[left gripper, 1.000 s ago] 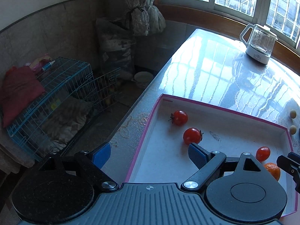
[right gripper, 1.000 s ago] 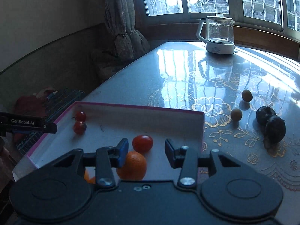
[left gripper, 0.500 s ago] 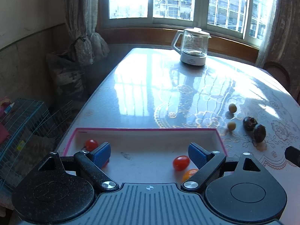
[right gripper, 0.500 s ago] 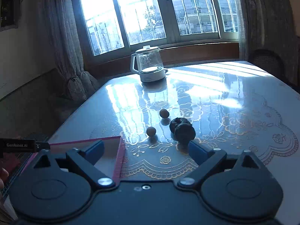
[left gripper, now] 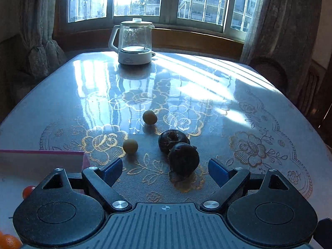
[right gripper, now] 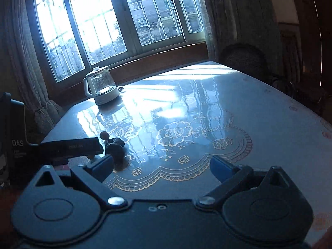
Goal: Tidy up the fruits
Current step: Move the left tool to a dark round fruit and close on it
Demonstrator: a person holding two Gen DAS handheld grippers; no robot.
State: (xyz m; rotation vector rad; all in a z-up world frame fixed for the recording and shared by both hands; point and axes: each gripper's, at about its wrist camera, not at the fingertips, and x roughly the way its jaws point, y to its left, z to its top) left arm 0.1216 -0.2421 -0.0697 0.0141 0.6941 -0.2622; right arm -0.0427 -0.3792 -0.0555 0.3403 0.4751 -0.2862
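The left gripper (left gripper: 165, 171) has its jaws wide apart and empty, hanging low over the table (left gripper: 238, 108). Just ahead of the gap, a little nearer the right jaw, sits a dark fruit (left gripper: 183, 160), touching a second dark fruit (left gripper: 173, 141) right behind it. Ahead of the left jaw lies a small tan fruit (left gripper: 130, 145); another tan fruit (left gripper: 149, 117) lies farther out, roughly in line with the gap. Left of the left jaw stands the pink-edged tray (left gripper: 84, 159).

The step in hand looks like picking up the near dark fruit. To do it well, I would shift the gripper slightly right so the fruit sits centred between the jaws, come in low, and close gently around its widest part. Since the two dark fruits touch, approaching from the near side should keep the far one from being nudged and rolling on the glossy top.

The right gripper (right gripper: 161, 167) is also spread wide and holds nothing; only patterned table lies between its jaws. Just beyond its left jaw the dark fruits show as shadowy lumps, partly hidden by the left gripper's black body.

The tray is mostly cut off by the left gripper's body: only a corner shows, with a sliver of a red fruit (left gripper: 28, 191) and of an orange (left gripper: 8, 241) at the frame edge. Glare from the windows makes the fruits' skin hard to read, so what kind they are I cannot tell. A glass kettle (left gripper: 133, 41) stands far off.
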